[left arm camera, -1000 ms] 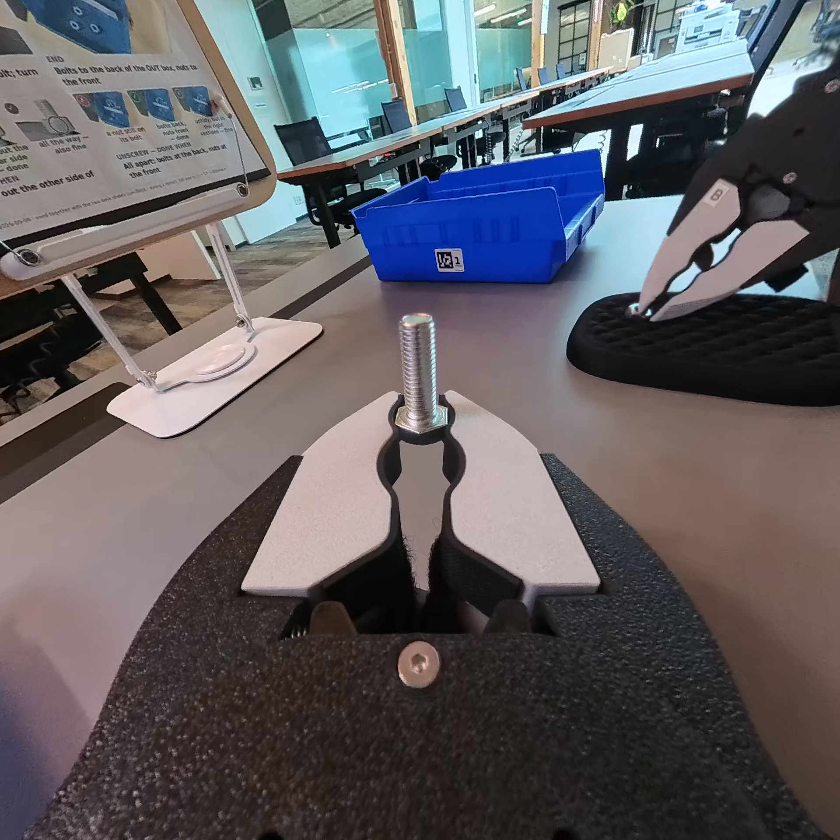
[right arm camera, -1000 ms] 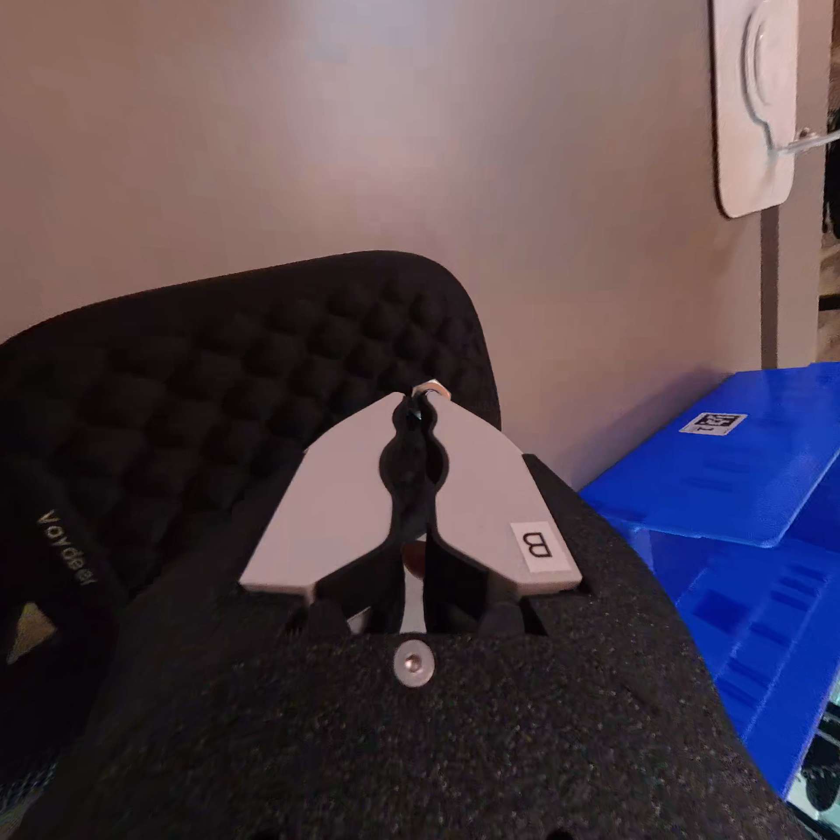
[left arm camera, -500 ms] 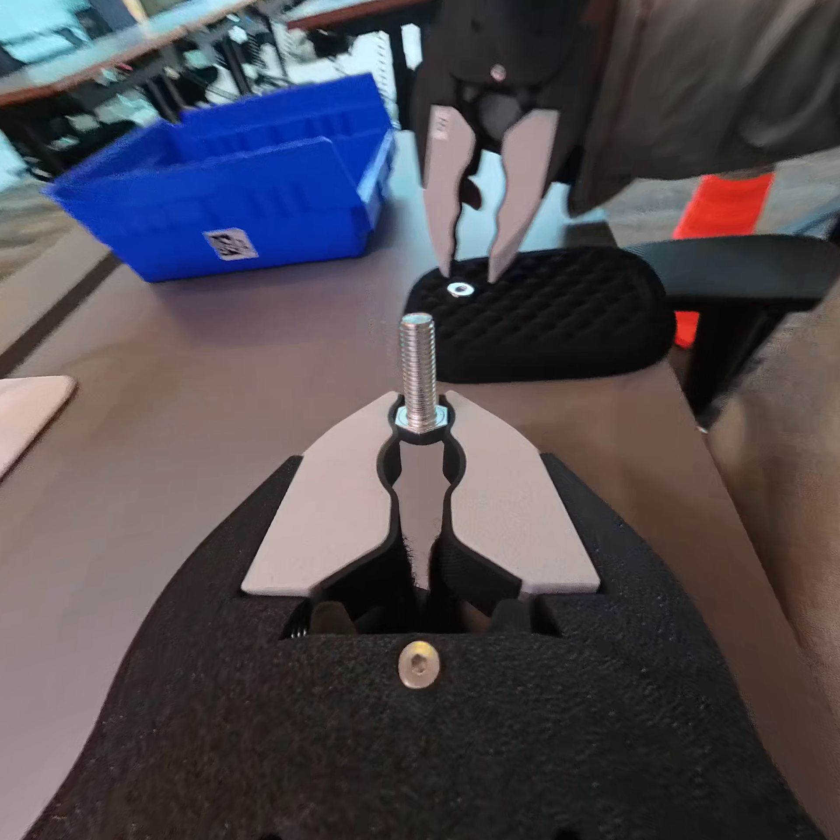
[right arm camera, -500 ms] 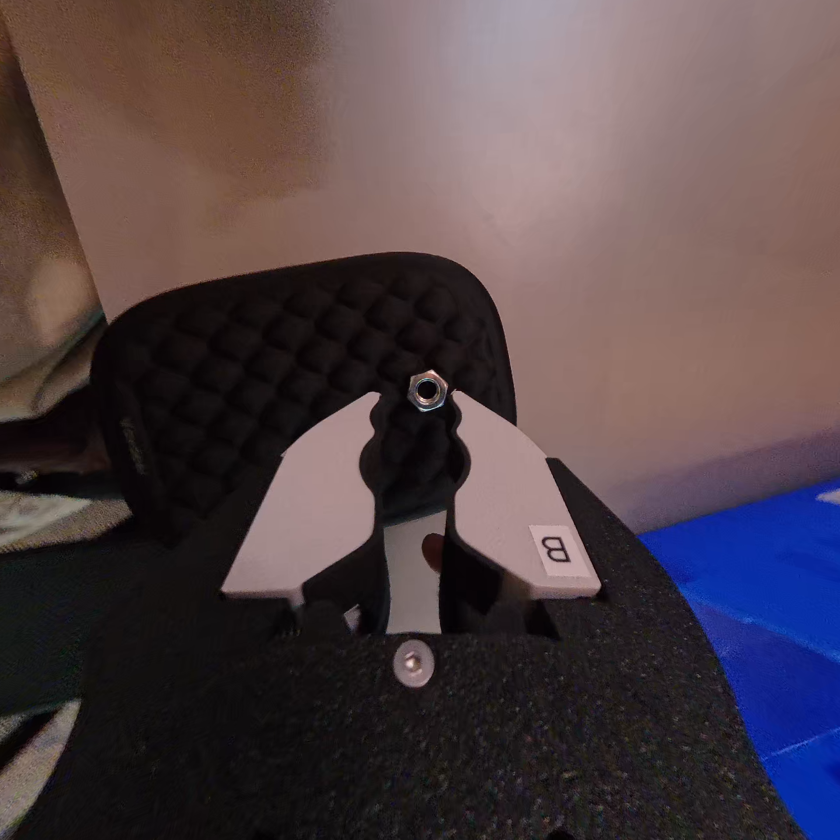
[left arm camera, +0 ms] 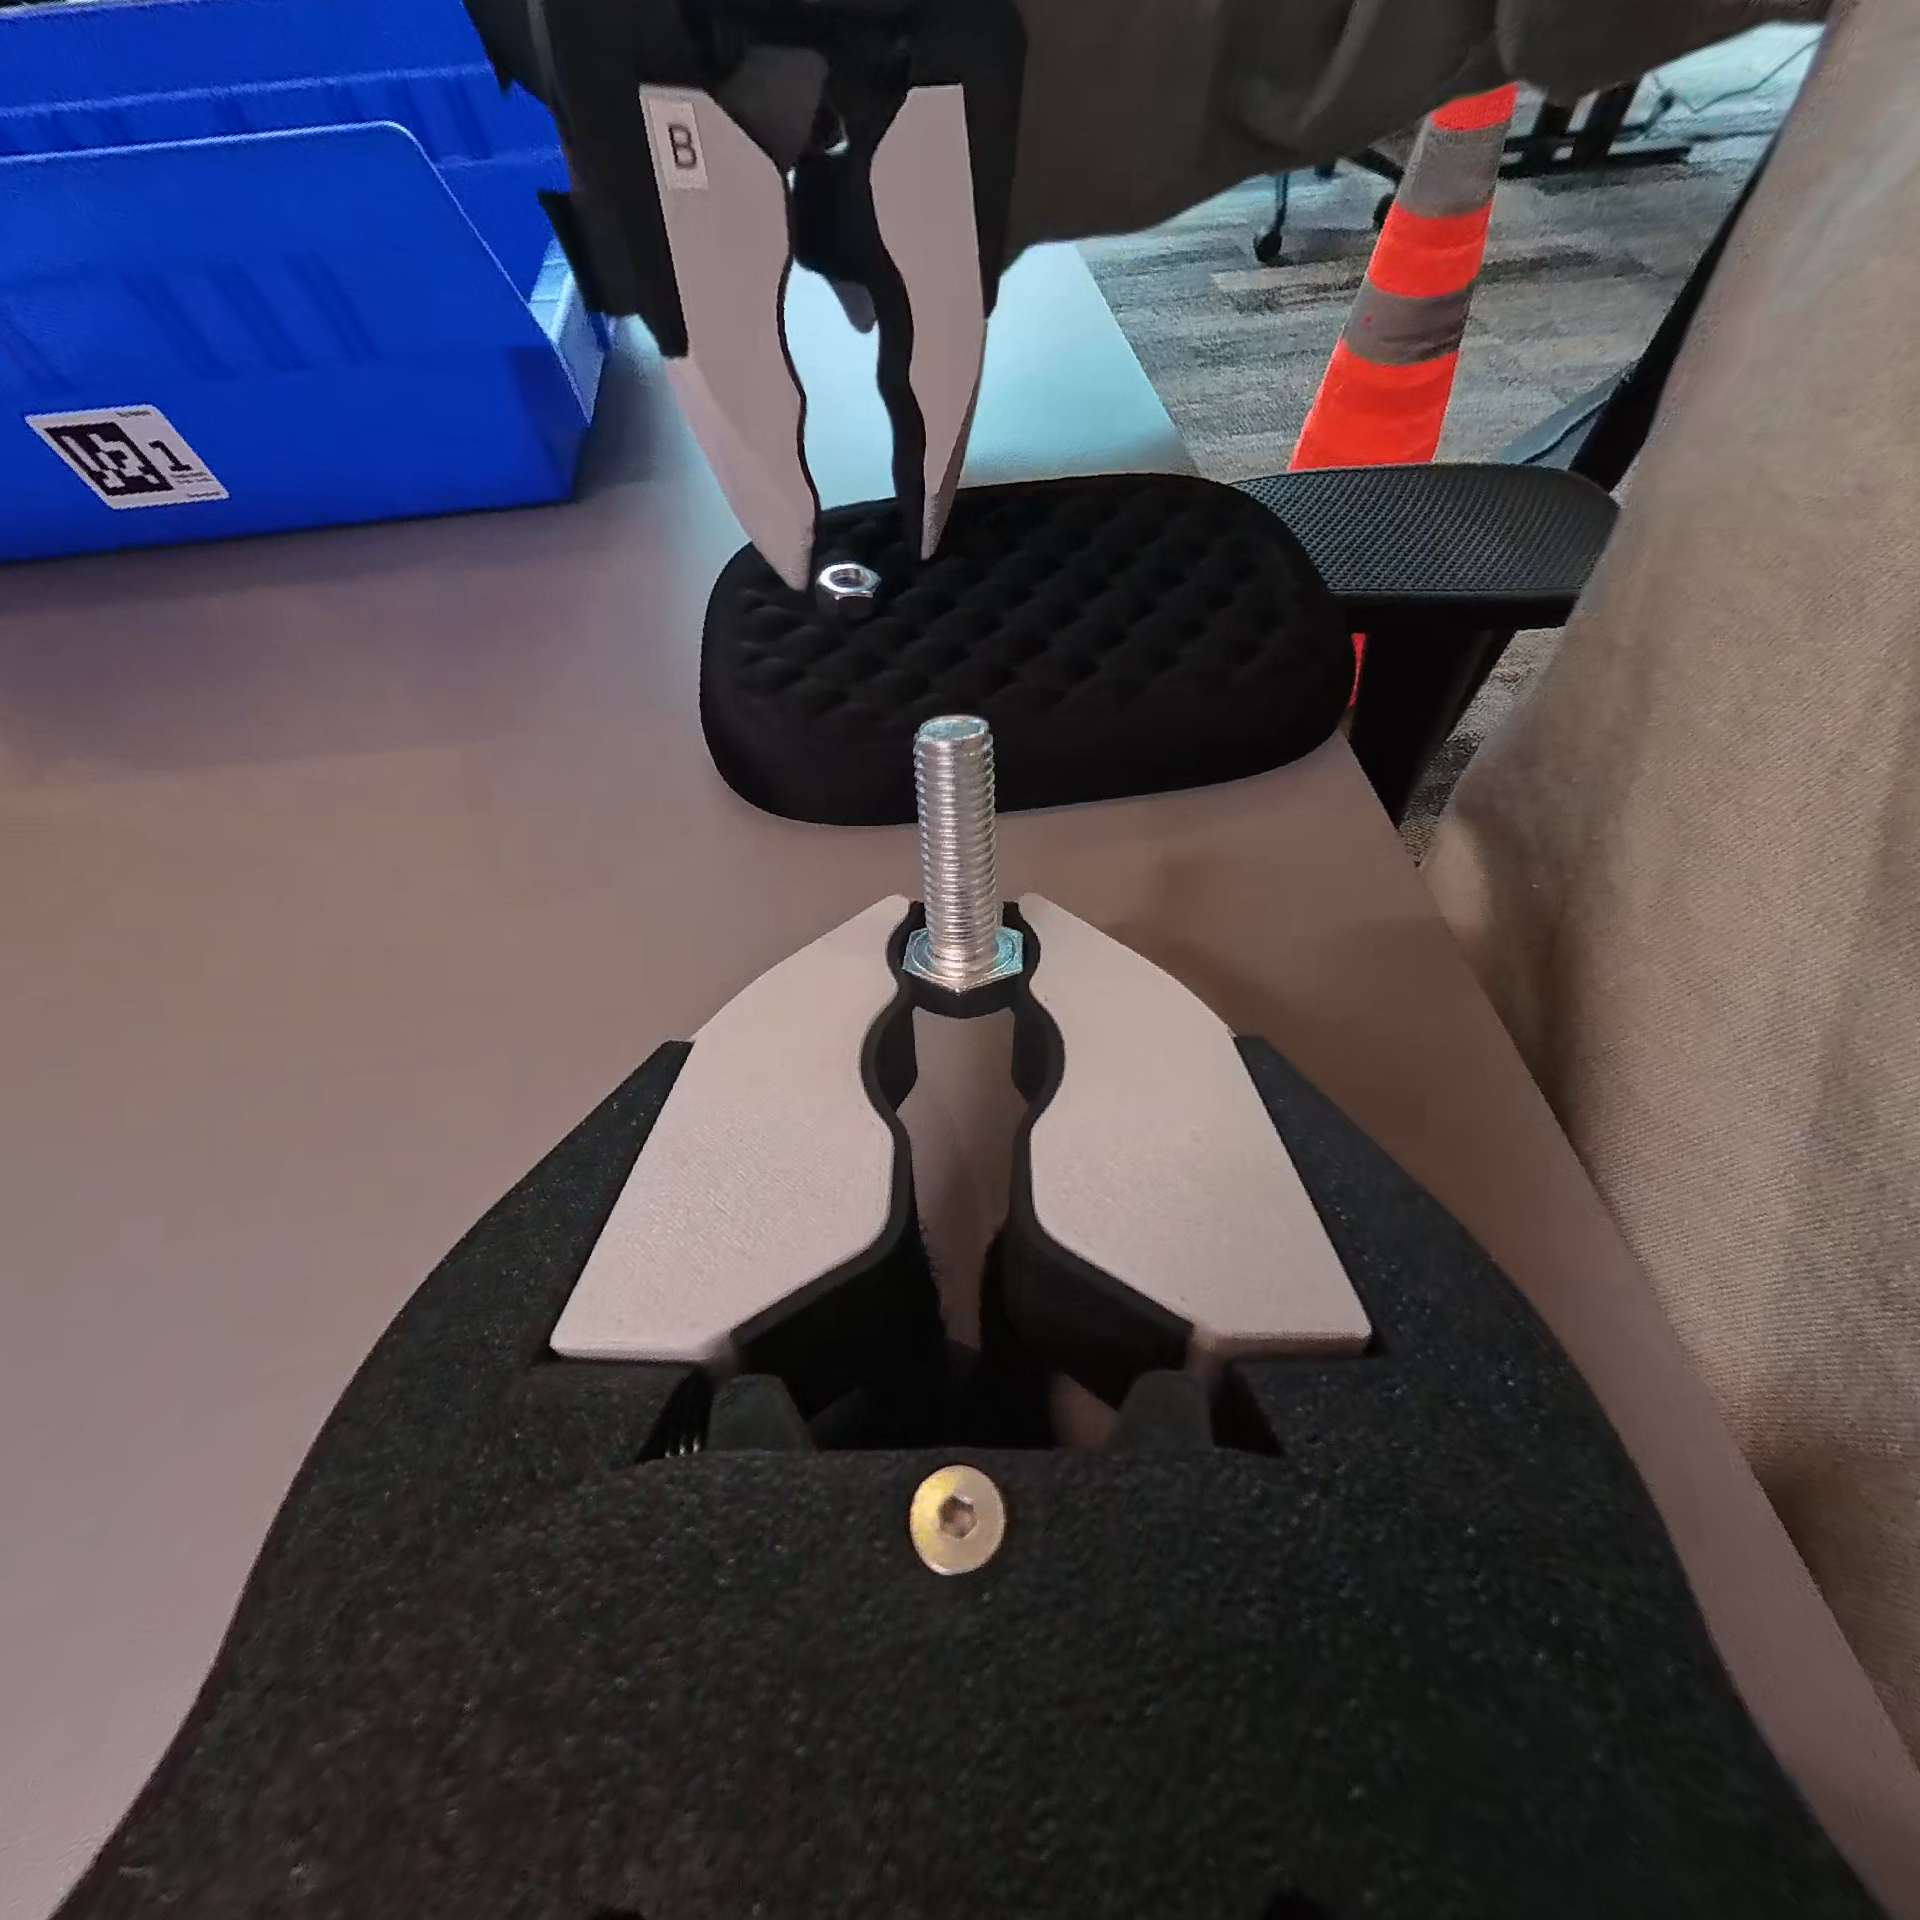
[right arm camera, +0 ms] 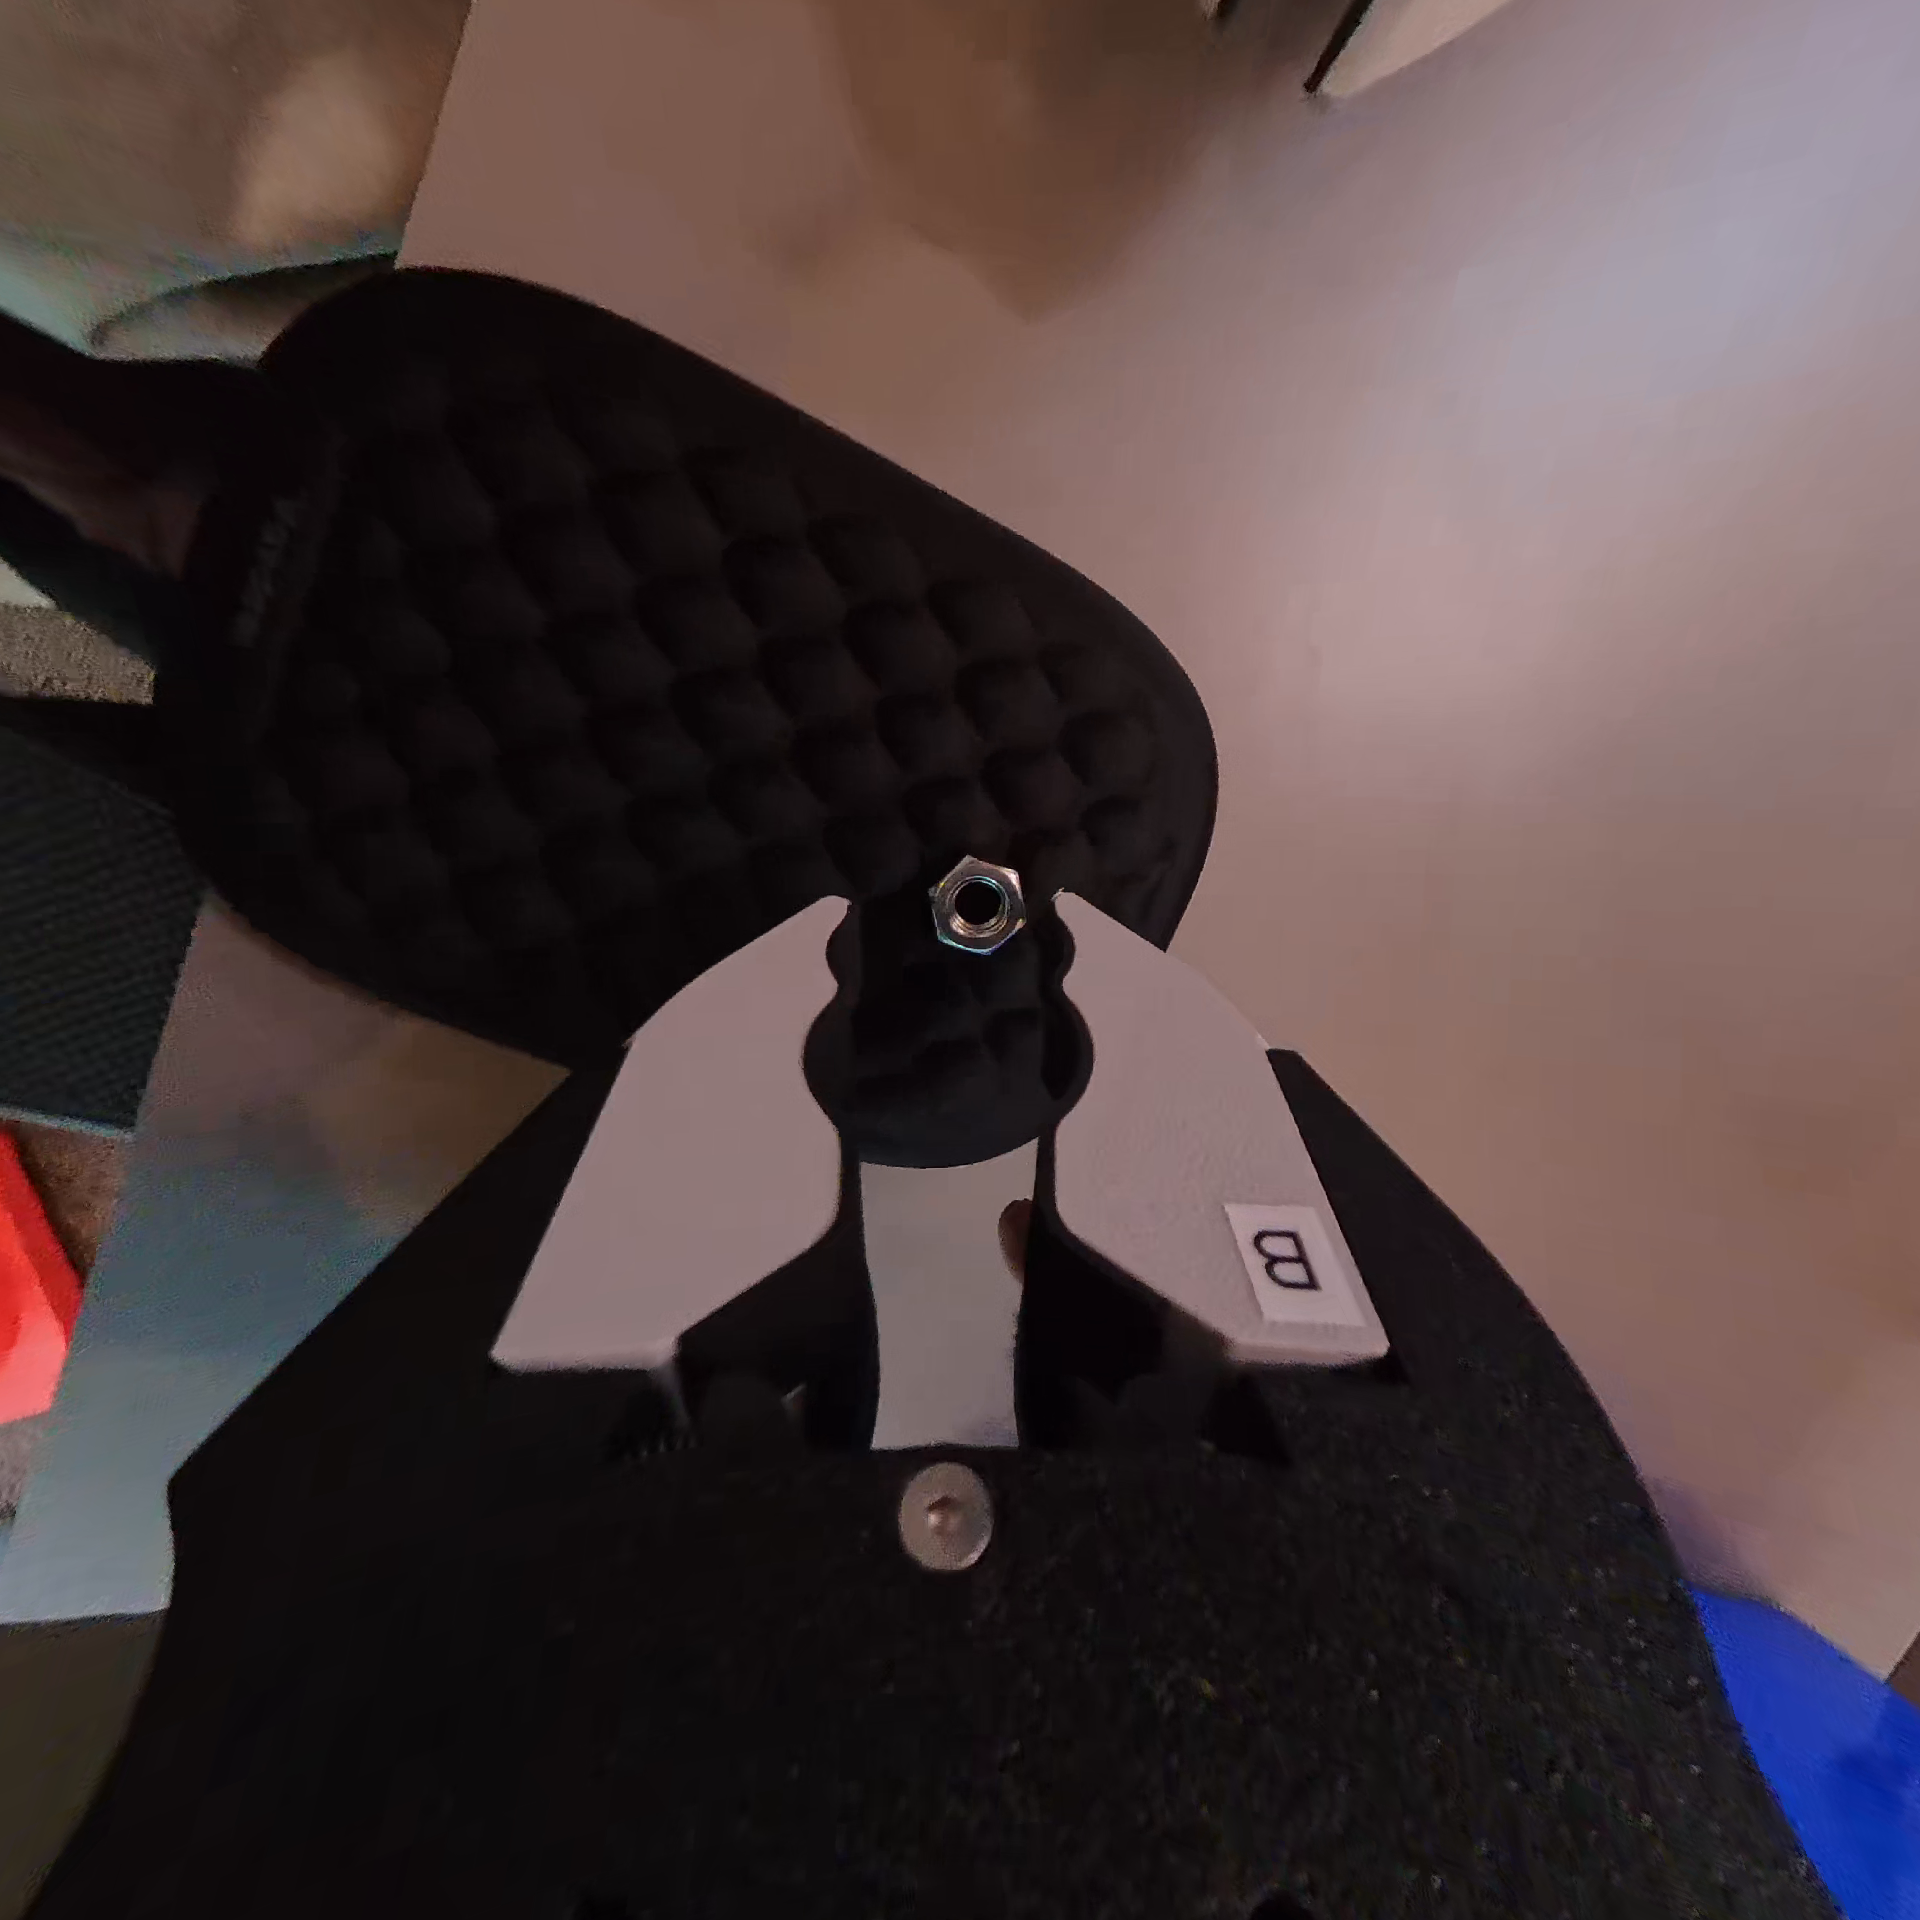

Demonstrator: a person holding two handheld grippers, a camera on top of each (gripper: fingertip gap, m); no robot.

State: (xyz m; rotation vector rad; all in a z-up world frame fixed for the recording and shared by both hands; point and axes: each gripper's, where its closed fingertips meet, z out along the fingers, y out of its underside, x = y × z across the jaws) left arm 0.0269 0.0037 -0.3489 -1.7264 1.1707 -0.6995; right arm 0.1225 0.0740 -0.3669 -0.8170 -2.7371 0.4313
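My left gripper (left arm camera: 961,914) is shut on the hex head of a silver bolt (left arm camera: 954,831), whose threaded shank sticks out past the fingertips. My right gripper (left arm camera: 862,551) hangs fingers-down over a black dimpled pad (left arm camera: 1039,665). It is open, and a silver hex nut (left arm camera: 847,579) lies flat on the pad between its tips. In the right wrist view the right gripper (right arm camera: 951,904) is open. The nut (right arm camera: 977,904) lies on the pad (right arm camera: 623,675) closer to the right finger, and neither pad presses on it.
A blue bin (left arm camera: 260,291) with a square marker stands at the back left on the grey table (left arm camera: 364,831); its corner shows in the right wrist view (right arm camera: 1849,1714). A black chair armrest (left arm camera: 1434,540), an orange cone (left arm camera: 1413,270) and a person's beige clothing (left arm camera: 1714,831) are at the right.
My right gripper was shut at the nut on the pad a second ago and has opened; the nut now lies flat between its tips. My left gripper swung right to face the pad, still holding the bolt.
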